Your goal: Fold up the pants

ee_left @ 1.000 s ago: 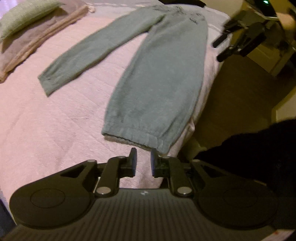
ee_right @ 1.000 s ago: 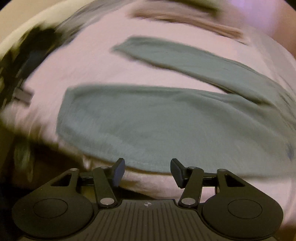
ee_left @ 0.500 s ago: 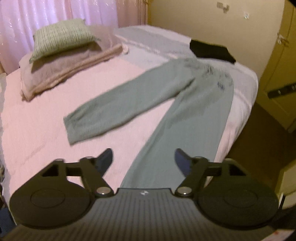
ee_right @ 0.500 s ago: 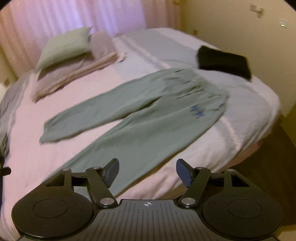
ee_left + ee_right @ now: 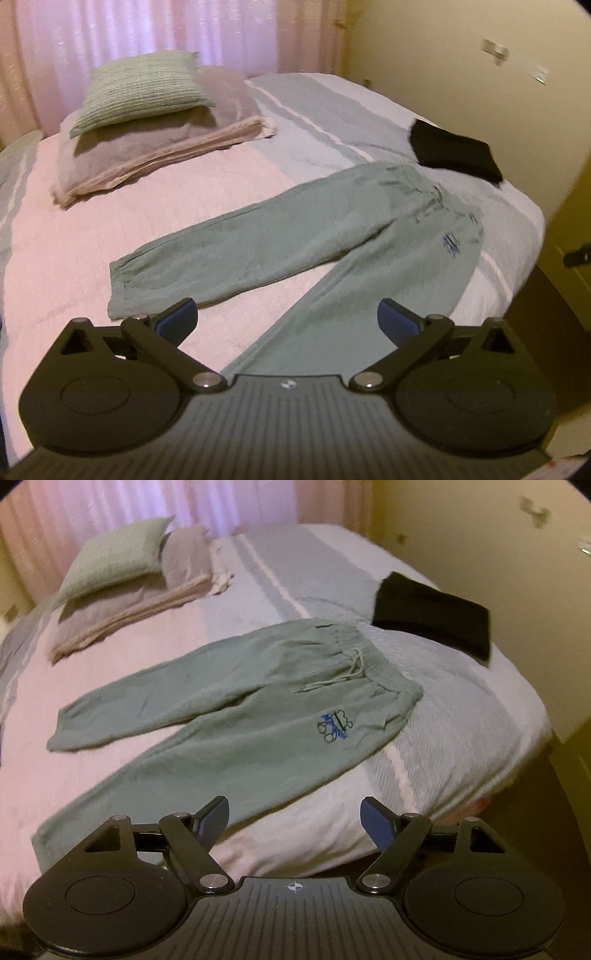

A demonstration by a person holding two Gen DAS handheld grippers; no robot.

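Soft matt fleece pants (image 5: 236,716) lie on a textured quilted cloth bedspread (image 5: 461,731).

Your sage-green sweatpants (image 5: 236,716) lie flat and unfolded on the bed (image 5: 461,738), legs spread apart, drawstring waistband toward the far-right side, blue logo facing up.

We hold our left gripper (image 5: 287,321) angled downward, its jaws just swung wide with nothing between them. Our right gripper (image 5: 294,818) tilts down too, jaws just spread, equally empty
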